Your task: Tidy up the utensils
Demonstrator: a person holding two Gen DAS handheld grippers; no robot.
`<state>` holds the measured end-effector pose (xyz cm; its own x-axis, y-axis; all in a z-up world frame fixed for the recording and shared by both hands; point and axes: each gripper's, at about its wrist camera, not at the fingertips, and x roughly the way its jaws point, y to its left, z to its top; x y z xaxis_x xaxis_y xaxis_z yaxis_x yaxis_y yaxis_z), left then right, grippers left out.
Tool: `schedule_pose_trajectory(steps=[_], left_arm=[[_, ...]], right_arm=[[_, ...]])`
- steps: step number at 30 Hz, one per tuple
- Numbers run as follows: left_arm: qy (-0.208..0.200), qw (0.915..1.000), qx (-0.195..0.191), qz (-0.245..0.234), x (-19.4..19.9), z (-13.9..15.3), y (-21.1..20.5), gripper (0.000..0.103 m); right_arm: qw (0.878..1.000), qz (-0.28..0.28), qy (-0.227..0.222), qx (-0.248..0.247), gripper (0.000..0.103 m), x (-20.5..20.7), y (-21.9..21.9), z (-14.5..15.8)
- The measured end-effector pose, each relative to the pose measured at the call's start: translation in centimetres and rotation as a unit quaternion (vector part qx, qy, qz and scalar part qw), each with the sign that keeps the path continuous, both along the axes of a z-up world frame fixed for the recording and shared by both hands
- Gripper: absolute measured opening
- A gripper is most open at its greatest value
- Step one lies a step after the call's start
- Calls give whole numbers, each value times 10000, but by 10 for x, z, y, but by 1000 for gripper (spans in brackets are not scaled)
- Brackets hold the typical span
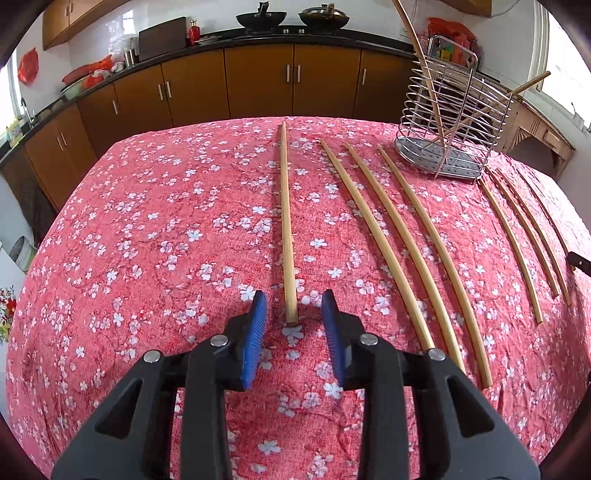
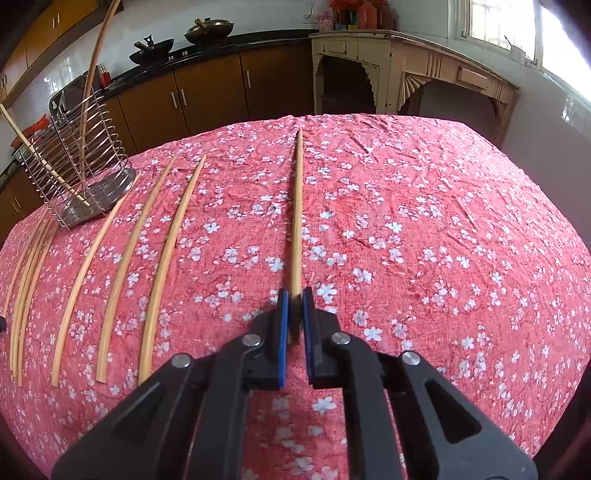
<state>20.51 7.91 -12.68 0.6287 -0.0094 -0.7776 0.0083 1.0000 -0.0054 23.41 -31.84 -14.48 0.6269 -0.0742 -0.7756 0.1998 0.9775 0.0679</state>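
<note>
- Pink cloth point(image 1: 147, 221) printed with white blossoms covers the table, creased in places; the wire utensil rack point(image 1: 450, 122) stands near its far edge.
- Behind the rack run brown cabinet doors point(image 1: 258, 81) under a dark counter carrying two woks point(image 1: 261, 17); in the right wrist view a pale old sideboard point(image 2: 406, 66) stands under a bright window.
- Done so far, by my reading: two chopsticks point(image 1: 421, 62) already lean inside the rack.
- Left to do: several chopsticks lie on the cloth in front of the rack, roughly parallel, so most of the job remains.
- Right gripper point(image 2: 293, 295), on the far side of the rack from the left one, is clamped on the near end of a chopstick point(image 2: 297, 221).
- Left gripper point(image 1: 293, 301) has its jaws apart on either side of another chopstick point(image 1: 286, 229), pads not touching it.
</note>
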Motion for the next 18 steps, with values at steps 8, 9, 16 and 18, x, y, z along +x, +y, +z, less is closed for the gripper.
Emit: schedule_pose_trajectory(steps=[8,9,16,18], left_arm=[[15,10000,65,-14,0,-1,-3,32],[16,10000,67,-16,1,-1,-2,32],[13,10000,11,-20,1,-1,-1,32],[11,10000,-1,-21,1,-1,0,32]], right_arm=[[10000,2,-2,47,10,0,0,0],[10000,1,-3,60,10,1,0,0],[10000,1,-5,94,10,2,-2,0],[9999,1,-5,106,10,2,-2,0]])
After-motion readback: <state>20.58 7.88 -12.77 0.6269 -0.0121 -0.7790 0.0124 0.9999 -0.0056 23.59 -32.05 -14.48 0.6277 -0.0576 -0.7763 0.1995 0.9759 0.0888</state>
